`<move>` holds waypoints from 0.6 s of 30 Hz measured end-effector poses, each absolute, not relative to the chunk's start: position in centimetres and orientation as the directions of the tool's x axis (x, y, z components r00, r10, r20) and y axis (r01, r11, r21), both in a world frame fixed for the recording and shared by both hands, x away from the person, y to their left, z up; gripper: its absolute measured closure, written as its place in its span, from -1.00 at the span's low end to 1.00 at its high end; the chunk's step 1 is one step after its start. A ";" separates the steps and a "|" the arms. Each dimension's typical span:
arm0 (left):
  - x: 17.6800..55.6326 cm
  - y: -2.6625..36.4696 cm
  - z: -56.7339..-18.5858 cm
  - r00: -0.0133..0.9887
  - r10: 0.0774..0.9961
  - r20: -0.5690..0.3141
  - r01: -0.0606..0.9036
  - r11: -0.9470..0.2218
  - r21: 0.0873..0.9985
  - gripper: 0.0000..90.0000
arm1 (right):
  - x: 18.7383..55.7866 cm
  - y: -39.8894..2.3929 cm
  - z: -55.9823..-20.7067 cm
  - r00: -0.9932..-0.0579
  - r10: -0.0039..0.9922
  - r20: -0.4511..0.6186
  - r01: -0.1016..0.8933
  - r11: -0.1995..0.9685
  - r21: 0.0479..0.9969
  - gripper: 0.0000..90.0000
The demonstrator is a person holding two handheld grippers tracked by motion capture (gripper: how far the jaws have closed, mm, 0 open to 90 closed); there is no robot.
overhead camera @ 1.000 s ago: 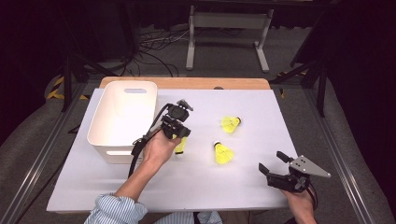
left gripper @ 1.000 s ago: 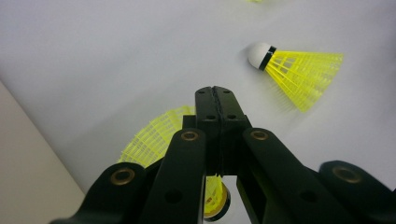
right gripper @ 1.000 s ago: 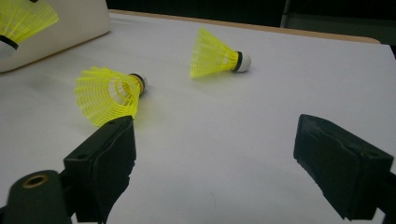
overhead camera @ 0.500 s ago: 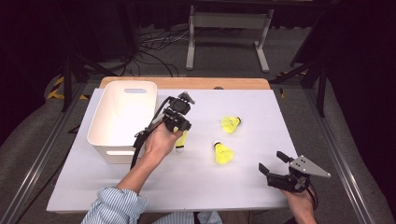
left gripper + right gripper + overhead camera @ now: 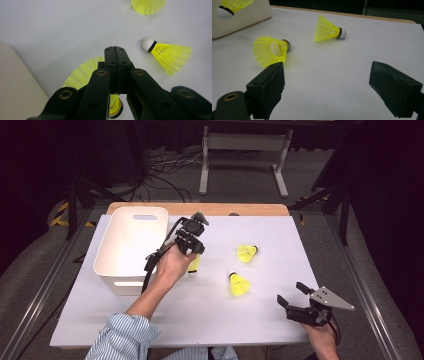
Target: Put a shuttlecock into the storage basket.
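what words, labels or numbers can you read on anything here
None can be read. The held shuttlecock has a small reddish band label near its cork, too blurred and half hidden by the left gripper. The white bin, the two other shuttlecocks, the right gripper and the white table sheet show no print.

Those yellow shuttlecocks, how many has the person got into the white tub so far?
None can be seen inside the white tub. One shuttlecock is pinched by its skirt in the left gripper, lifted beside the tub. Two more shuttlecocks lie on the table; the right gripper waits open.
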State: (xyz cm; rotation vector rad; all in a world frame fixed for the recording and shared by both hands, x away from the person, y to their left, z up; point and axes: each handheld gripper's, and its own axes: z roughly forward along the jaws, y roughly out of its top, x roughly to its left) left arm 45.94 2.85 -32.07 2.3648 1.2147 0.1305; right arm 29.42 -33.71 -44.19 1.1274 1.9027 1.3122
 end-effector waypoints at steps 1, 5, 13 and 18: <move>46.2 2.8 -32.0 0.606 0.786 -0.124 0.740 -0.499 0.450 1.00 | 29.4 -33.7 -44.2 -0.489 0.872 0.014 0.323 0.166 0.932 -0.70; 46.6 2.7 -31.8 0.602 0.788 -0.129 0.744 -0.495 0.449 1.00 | 29.4 -33.7 -44.2 -0.488 0.873 0.014 0.322 0.165 0.932 -0.70; 47.7 2.8 -31.4 0.599 0.791 -0.122 0.745 -0.494 0.448 1.00 | 29.4 -33.7 -44.2 -0.488 0.873 0.015 0.325 0.166 0.931 -0.70; 48.3 3.2 -31.3 0.592 0.796 -0.126 0.753 -0.491 0.439 1.00 | 29.5 -33.7 -44.2 -0.488 0.873 0.015 0.327 0.167 0.930 -0.70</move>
